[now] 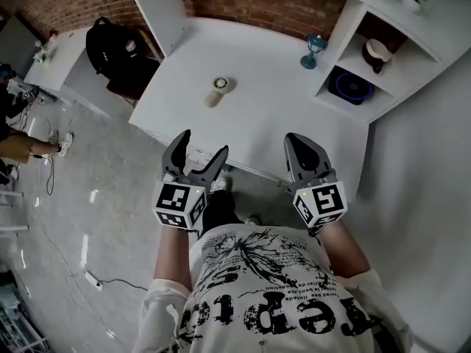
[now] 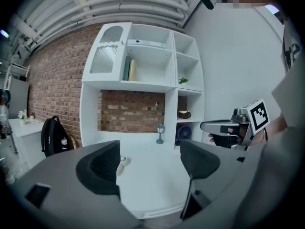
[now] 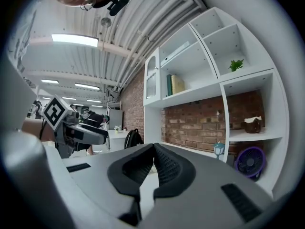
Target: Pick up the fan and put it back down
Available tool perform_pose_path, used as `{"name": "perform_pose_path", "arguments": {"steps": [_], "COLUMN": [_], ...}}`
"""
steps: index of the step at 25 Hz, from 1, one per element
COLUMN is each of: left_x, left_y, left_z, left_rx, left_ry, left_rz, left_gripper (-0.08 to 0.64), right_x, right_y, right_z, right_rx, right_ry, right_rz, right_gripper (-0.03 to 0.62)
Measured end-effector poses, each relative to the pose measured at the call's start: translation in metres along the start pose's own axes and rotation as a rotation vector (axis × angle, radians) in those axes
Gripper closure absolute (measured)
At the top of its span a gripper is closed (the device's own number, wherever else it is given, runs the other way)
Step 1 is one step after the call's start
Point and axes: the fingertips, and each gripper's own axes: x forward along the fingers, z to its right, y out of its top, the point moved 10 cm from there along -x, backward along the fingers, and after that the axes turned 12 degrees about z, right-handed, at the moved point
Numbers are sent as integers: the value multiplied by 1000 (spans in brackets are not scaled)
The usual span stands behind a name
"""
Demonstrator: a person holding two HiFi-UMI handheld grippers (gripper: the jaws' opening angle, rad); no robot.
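The table (image 1: pixel 272 101) is smooth white. The brick wall (image 1: pixel 257 2) at the top looks rough. The floor (image 1: pixel 103 219) at left is shiny. The left gripper (image 1: pixel 204 143) is dull grey.

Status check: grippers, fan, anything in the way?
Left gripper open, empty; right gripper shut, empty; both well back from the fan. Small cream fan lies on the white table. Nothing between it and the grippers.
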Motion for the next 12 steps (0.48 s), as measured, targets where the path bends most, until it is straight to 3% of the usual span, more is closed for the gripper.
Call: {"name": "perform_pose_path", "arguments": {"steps": [7, 12], "left_x": [100, 169], "left_y": [-13, -39], "left_z": [-76, -132], "left_rx": [-18, 9], "left_ry": [-120, -203], "left_rz": [-57, -166], "left_gripper": [181, 181], "right_x": [85, 153], "right_y": [-22, -39], "right_z": [19, 31], "right_rx": [2, 9], "right_ry": [-92, -182], "right_rz": [-41, -61], "right_gripper": [578, 578]}}
